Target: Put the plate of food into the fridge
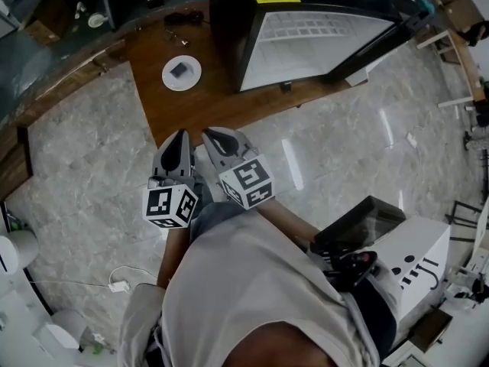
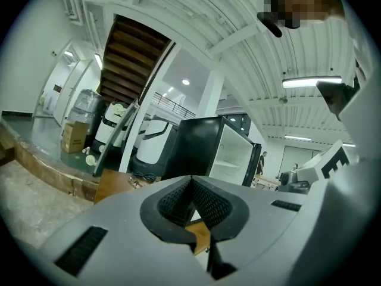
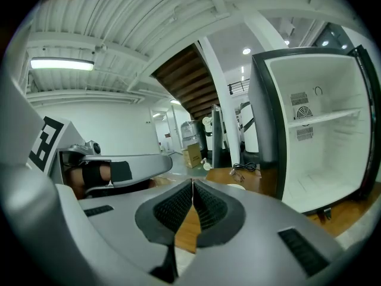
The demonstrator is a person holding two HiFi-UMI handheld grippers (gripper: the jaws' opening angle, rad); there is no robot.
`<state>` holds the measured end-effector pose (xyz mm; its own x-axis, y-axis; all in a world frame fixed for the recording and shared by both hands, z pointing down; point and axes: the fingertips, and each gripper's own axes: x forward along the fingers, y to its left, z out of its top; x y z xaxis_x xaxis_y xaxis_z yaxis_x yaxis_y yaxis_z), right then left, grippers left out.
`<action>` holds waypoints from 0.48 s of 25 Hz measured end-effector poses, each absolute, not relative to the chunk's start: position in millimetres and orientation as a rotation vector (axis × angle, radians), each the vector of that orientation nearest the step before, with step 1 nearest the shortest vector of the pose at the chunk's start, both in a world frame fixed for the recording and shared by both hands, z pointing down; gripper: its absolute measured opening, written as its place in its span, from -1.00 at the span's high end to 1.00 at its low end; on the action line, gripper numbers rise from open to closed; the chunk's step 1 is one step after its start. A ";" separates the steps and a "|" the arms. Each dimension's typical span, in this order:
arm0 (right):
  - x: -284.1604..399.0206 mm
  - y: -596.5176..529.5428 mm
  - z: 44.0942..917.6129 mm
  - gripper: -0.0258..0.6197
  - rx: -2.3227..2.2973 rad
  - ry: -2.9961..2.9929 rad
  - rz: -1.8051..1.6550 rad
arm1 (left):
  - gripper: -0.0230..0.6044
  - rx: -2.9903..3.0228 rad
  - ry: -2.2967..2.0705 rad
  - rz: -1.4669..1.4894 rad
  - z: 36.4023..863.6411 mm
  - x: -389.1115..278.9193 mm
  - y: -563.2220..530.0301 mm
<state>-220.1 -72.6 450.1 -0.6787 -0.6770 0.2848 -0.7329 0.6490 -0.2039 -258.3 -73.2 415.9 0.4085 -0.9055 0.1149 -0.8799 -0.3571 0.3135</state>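
Observation:
A white plate (image 1: pixel 182 73) with a dark piece of food lies on the wooden platform (image 1: pixel 199 105), left of the black fridge (image 1: pixel 306 33). The fridge door stands open, and its white inside (image 3: pixel 318 142) and one shelf show in the right gripper view. Both grippers hover side by side over the marble floor, short of the platform and pointing toward it. My left gripper (image 1: pixel 180 138) is shut with nothing in it, and its view (image 2: pixel 191 181) faces the fridge (image 2: pixel 217 154). My right gripper (image 1: pixel 212 134) is also shut and empty (image 3: pixel 192 185).
A cable bundle (image 1: pixel 186 17) lies on the platform behind the plate. A raised stone kerb (image 1: pixel 69 71) curves round the left side. A white machine (image 1: pixel 416 266) stands at the lower right, and a cord with a plug (image 1: pixel 116 285) lies on the floor at the lower left.

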 end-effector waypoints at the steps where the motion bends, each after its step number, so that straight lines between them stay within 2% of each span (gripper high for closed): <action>1: -226.5 -84.4 450.7 0.86 1.166 -2.675 0.457 | 0.87 2.351 -1.532 -0.107 415.7 -263.9 -85.9; 12: -302.9 -250.1 442.5 0.86 1.332 -2.571 0.492 | 0.87 2.432 -1.349 -0.084 405.5 -338.3 -260.8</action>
